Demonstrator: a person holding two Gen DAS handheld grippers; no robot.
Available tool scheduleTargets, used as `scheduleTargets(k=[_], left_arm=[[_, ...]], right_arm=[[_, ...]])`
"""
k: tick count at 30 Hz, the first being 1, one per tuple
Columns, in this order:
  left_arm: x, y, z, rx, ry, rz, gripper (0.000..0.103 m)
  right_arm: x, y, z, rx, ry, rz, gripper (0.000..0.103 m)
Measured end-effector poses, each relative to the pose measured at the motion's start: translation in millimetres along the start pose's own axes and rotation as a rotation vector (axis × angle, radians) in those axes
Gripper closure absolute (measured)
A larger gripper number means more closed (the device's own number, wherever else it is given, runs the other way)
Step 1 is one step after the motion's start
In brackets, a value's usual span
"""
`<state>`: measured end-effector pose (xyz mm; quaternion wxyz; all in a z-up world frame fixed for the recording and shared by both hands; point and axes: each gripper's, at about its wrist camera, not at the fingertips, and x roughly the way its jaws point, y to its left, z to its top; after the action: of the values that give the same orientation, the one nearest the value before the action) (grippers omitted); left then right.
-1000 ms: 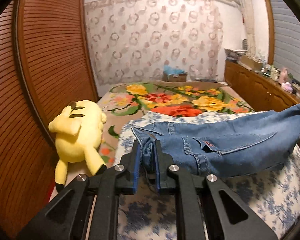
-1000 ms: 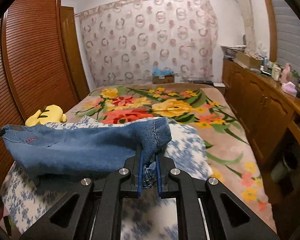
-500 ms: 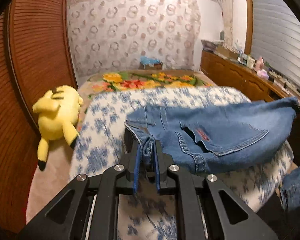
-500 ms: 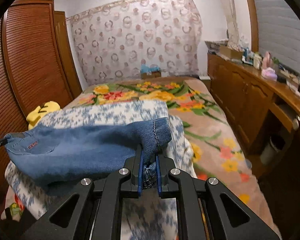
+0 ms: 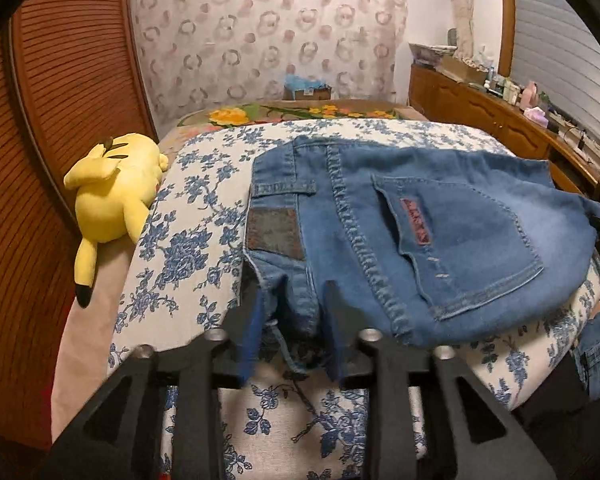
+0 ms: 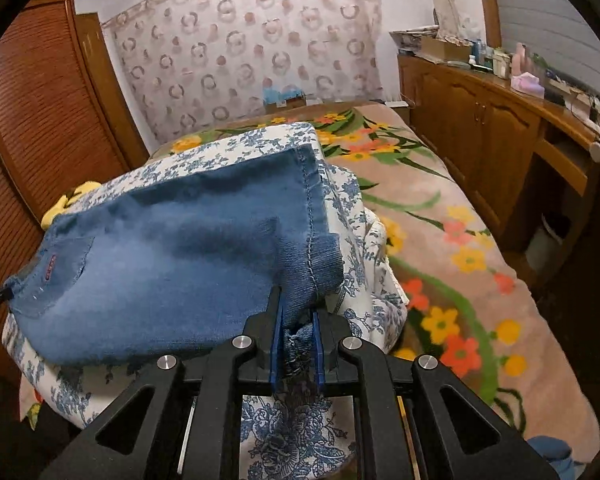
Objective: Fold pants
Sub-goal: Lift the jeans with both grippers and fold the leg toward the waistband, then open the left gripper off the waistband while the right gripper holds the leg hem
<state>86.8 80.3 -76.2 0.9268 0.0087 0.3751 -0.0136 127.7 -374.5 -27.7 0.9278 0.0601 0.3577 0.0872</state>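
Left hand-held gripper (image 5: 292, 320) is opening, releasing the jeans (image 5: 400, 240) waistband at lower centre. Right hand-held gripper (image 6: 296, 332) is opening too, hem still between its jaws, laying the fold flat on the bed (image 5: 188, 208).

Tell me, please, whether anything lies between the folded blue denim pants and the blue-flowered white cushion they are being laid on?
Nothing visible does: the folded blue denim pants already rest directly on the blue-flowered white cushion. The yellow plush toy lies beside it. The left gripper is opening around the waistband; the right gripper is opening too, cloth between its jaws.
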Motion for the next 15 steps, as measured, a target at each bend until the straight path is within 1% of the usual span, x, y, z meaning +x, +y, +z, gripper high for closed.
scheduleTargets(k=[1, 2, 3, 4, 5, 7, 12, 15], left_arm=[[-3, -1, 1, -0.005, -0.011, -0.013, 0.05], [-5, 1, 2, -0.008, -0.022, -0.021, 0.041], [-6, 2, 2, -0.009, -0.028, -0.025, 0.038], [-8, 1, 3, -0.008, -0.034, -0.032, 0.033], [-11, -1, 5, -0.005, -0.043, -0.032, 0.029], [-14, -5, 8, 0.001, -0.059, -0.039, 0.028], [-18, -27, 16, 0.032, -0.093, -0.069, 0.028], [-16, -45, 22, 0.07, -0.103, -0.098, 0.028]], right_arm=[[-4, -4, -2, 0.007, -0.003, 0.003, 0.088], [-9, -11, -2, 0.011, -0.007, 0.005, 0.088], [-11, -8, -1, 0.01, -0.012, -0.001, 0.086], [-13, -12, -9, 0.007, -0.014, -0.009, 0.084], [-16, -10, -9, 0.003, -0.018, -0.018, 0.082], [-23, -11, -18, -0.019, -0.029, -0.027, 0.075], [-28, -8, -19, -0.027, -0.069, -0.006, 0.069], [-28, -8, -20, -0.027, -0.079, 0.001, 0.068]])
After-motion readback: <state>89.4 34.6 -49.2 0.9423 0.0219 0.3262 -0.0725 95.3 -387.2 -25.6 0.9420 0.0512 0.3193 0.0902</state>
